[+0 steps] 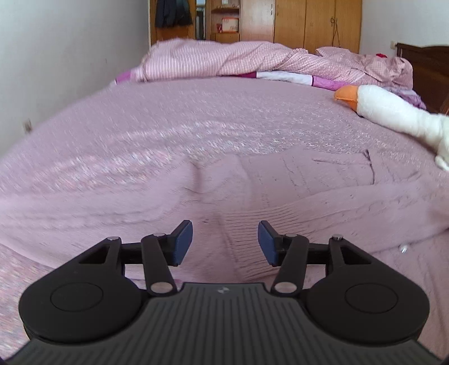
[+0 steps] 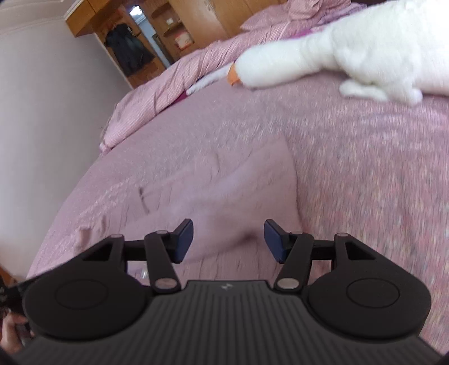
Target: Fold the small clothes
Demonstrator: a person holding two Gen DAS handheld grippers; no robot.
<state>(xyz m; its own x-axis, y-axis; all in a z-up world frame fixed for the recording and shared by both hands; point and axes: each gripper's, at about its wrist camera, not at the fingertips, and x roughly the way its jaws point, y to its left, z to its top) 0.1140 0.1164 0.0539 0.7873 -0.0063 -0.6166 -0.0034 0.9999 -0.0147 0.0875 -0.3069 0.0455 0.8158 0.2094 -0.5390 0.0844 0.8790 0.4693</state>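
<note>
Motion blur smears the pink knitted garment in the right wrist view. Beyond it, the white plush goose runs off the frame's right edge.

Likely home bedroom, bed, wooden wardrobe

A bed with a pink textured cover fills the room in soft daylight. Beyond the bed stands a wooden wardrobe, with open shelves and dark clothes hanging to its left; pale walls flank it, and a dark headboard sits at the right
</note>
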